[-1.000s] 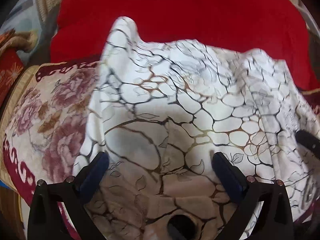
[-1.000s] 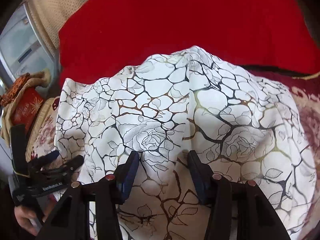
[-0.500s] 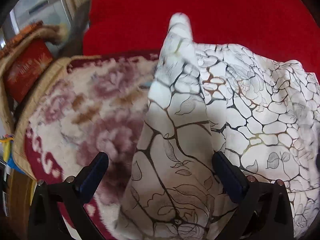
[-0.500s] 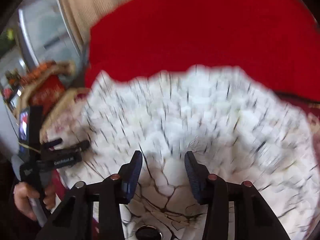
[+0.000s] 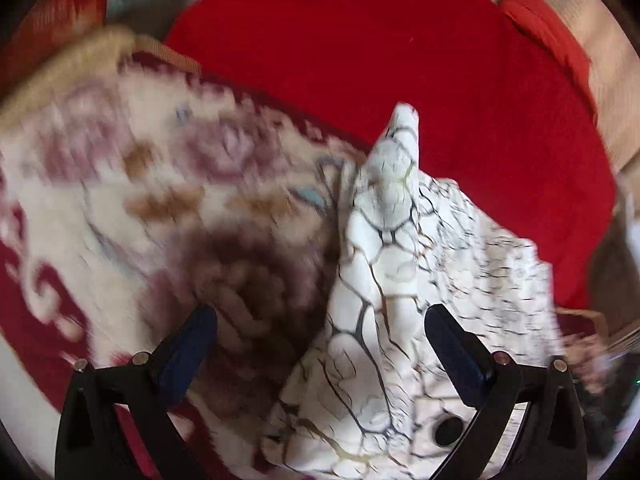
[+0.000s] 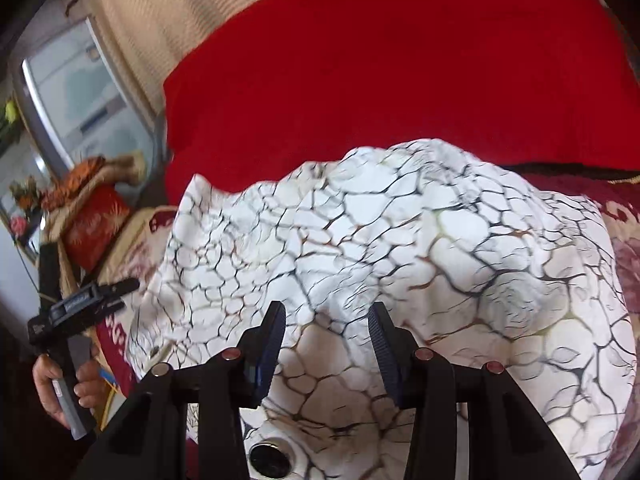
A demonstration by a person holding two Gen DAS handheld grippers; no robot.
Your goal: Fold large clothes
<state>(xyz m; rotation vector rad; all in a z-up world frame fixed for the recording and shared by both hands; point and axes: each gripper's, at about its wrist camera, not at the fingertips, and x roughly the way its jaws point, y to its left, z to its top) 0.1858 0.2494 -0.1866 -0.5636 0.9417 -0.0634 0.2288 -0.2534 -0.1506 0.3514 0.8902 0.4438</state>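
Both grippers' jaws apart over a rumpled white garment (image 6: 400,248), black crackle-veined print.

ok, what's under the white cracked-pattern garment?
The white garment lies on a floral blanket, which shows at its left and right edges, with a red cover behind. Whatever sits directly beneath its middle is covered.

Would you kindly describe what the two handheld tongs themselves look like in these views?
Both tongs, left and right, have matte black angular frames, dark blue ribbed pads and small round metal studs. In the right wrist view, the left one shows a white printed label and a grey handle. No sleeve is visible.
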